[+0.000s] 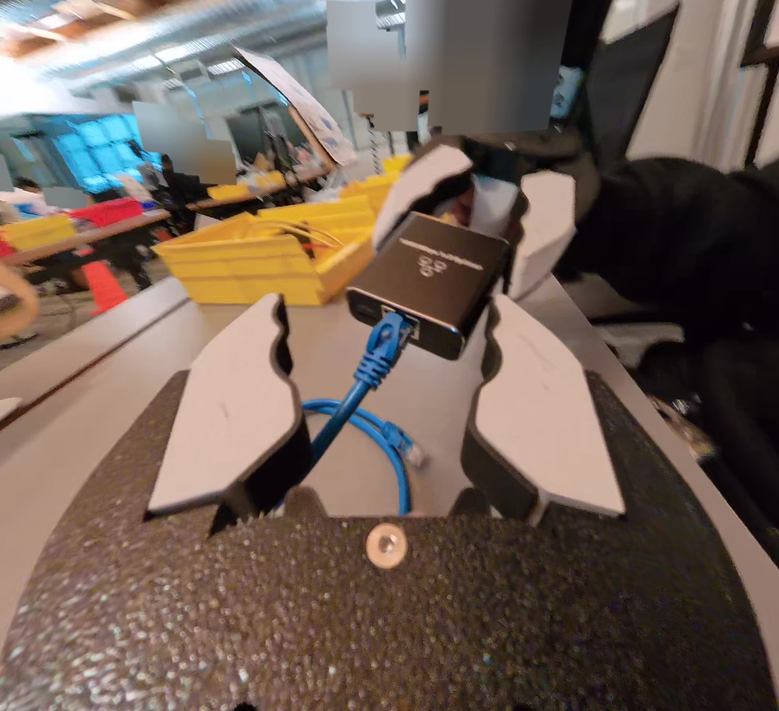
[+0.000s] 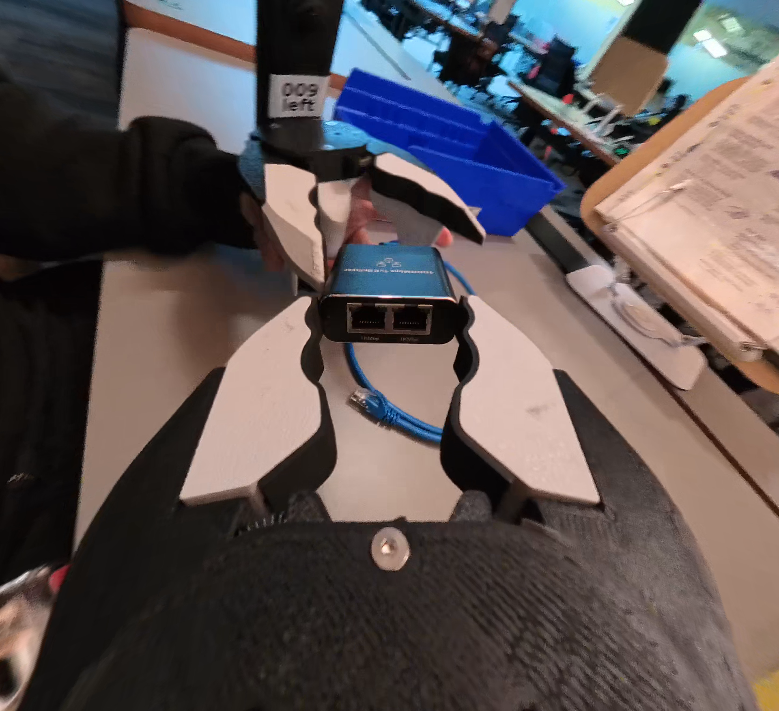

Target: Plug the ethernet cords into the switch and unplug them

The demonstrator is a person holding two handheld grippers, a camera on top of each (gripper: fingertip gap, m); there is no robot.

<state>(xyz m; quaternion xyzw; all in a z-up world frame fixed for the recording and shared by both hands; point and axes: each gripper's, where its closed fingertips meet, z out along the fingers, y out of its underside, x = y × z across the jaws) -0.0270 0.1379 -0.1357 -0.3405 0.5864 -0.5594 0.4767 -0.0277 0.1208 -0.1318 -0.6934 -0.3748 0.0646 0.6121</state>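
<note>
A small black switch (image 1: 430,281) is held above the grey table (image 1: 105,387). My right gripper (image 2: 388,311) is shut on the switch (image 2: 388,294), whose two near ports face this camera and are empty. A blue ethernet cord (image 1: 379,349) is plugged into the port on the switch's opposite face. My left gripper (image 1: 385,319) is open, its fingers on either side of that plug without touching it. The cord's other plug (image 1: 404,442) lies loose on the table, also in the right wrist view (image 2: 366,400). The left gripper (image 2: 396,258) shows beyond the switch, and the right gripper (image 1: 449,265) shows behind it.
Yellow bins (image 1: 253,265) stand on the table past the switch. A blue bin (image 2: 455,159) sits at the far side. A board with papers (image 2: 695,206) and a white object (image 2: 632,319) lie to the right. A black-sleeved hand (image 2: 126,185) holds the left gripper.
</note>
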